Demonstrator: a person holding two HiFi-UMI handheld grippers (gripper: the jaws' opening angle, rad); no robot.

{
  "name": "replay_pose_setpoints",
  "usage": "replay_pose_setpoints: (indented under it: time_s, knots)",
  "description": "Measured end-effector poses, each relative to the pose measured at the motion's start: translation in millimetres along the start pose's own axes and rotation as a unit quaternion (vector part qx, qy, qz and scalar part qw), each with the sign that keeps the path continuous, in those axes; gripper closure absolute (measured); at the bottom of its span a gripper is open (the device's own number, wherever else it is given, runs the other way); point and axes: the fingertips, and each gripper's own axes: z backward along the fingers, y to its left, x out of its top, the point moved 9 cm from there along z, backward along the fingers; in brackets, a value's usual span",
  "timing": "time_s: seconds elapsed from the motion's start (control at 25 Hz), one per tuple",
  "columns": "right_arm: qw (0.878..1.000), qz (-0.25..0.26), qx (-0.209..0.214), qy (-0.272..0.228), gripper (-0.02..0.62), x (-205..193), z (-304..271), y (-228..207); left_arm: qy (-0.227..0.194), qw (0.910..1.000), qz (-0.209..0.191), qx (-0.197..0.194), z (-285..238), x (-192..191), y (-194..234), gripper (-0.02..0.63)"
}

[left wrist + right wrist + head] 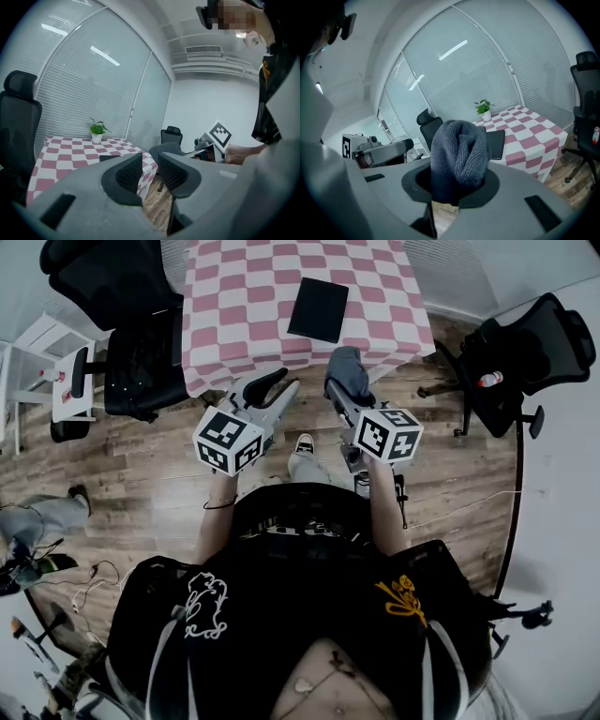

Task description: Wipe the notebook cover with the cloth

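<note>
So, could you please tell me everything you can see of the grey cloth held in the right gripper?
The dark grey, knit-looking cloth is bunched into a thick rounded wad with a fold down its middle. It stands between the jaws of the right gripper, which are shut on its lower part; its top bulges out beyond them. Only the jaws touch it. It is held in the air near the edge of the pink-and-white checked table, apart from the black notebook lying there.

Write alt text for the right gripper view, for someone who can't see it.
The right gripper has its jaws shut on a bunched grey cloth. Beyond it, a black notebook lies on a pink-and-white checked table, with a potted plant at its far end.
</note>
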Motion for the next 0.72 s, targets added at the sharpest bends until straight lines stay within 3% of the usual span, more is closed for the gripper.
replay_pose_setpoints:
  time_s: [0.4,0.72]
  knots:
    - [1.000,-0.018,0.022,0.000,0.522,34,-20,-65,0.019,0.9995,-0.008,0.022,-68,17,13,0.492]
    - [0.999,-0.026,0.046,0.012,0.522,41,-29,-87,0.036,0.9982,-0.014,0.046,-82,20,14,0.492]
